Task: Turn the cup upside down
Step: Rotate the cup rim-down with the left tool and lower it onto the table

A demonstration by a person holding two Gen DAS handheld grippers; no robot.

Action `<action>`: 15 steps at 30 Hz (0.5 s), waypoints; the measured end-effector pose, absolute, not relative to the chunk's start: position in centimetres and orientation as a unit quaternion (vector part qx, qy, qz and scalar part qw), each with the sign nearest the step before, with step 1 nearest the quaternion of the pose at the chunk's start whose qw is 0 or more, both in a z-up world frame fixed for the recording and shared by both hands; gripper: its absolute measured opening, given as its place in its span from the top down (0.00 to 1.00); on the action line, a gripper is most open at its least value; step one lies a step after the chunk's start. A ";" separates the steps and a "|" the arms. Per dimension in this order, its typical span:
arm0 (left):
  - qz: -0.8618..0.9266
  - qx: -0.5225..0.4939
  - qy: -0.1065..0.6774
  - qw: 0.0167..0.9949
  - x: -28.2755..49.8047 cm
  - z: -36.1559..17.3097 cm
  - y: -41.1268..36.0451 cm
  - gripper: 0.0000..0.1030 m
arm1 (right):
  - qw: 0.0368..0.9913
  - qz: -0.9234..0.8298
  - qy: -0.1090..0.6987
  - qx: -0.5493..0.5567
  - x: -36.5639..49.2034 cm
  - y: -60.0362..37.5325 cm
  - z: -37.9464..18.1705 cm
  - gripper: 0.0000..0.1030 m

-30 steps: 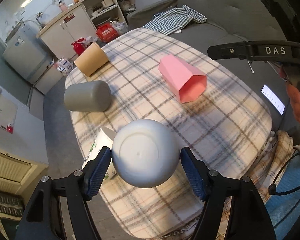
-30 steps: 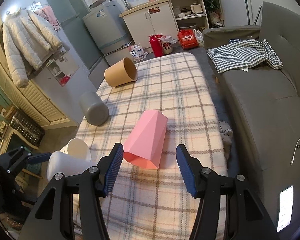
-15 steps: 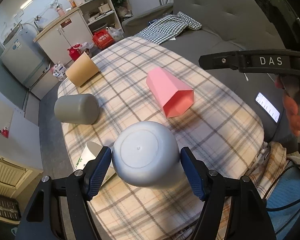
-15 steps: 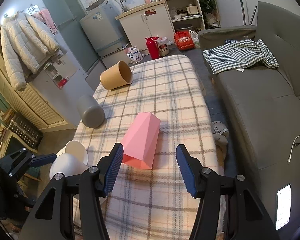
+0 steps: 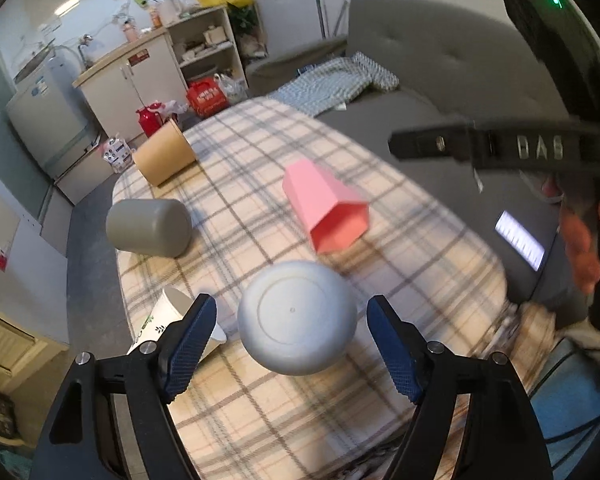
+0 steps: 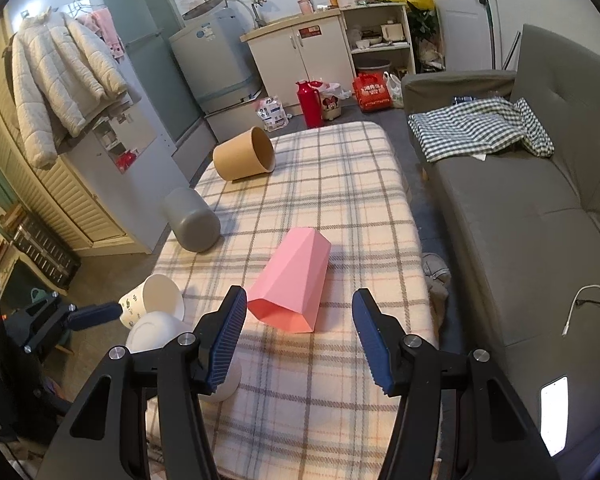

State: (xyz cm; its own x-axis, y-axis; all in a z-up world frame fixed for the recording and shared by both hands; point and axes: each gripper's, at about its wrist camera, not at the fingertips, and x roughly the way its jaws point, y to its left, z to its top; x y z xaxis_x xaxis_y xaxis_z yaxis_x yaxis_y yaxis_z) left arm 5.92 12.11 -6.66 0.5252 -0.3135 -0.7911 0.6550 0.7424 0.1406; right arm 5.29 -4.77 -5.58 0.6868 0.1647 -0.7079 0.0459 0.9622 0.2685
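1. My left tongs (image 5: 292,344) stand open around the pale grey-white rounded plastic cup (image 5: 297,317), with a gap between each blue pad and the cup's sides. The cup sits base-up near the front edge of the plaid-cloth surface (image 5: 400,240), so I judge it set down inverted.
2. To finish well, I would back the left tongs straight away without touching the cup. The white paper cup with green print (image 5: 168,320) lies on its side at about 9 o'clock from the grey-white cup, just beside my left pad, so I'd avoid swinging that way.
3. The cup's flat circular base faces my left camera, with a faint ring and a small centre dot. Its shoulders are smooth and rounded, so I expect it to slip easily.
4. My right tongs (image 6: 300,336) are open and hold nothing, hovering over the lying pink faceted cup (image 6: 290,286). From there the grey-white cup sits at about 8 o'clock, partly hidden by the left finger.
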 end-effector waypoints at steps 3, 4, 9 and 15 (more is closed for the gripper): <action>-0.285 0.194 0.370 0.862 5.2 -5.0 12.7 0.22 | 0.913 0.030 0.387 0.124 4.4 -4.4 -4.6 0.46; -0.285 0.184 0.364 0.868 4.9 -4.5 12.9 0.22 | 0.916 0.029 0.383 0.118 4.0 -4.3 -4.2 0.46; -0.259 0.115 0.327 0.902 3.8 -2.3 15.5 0.22 | 0.927 0.022 0.363 0.092 1.5 -3.2 -2.7 0.46; -0.198 0.053 0.276 0.939 1.4 -1.7 19.2 0.10 | 0.937 0.013 0.344 0.063 -1.9 -1.2 -3.2 0.39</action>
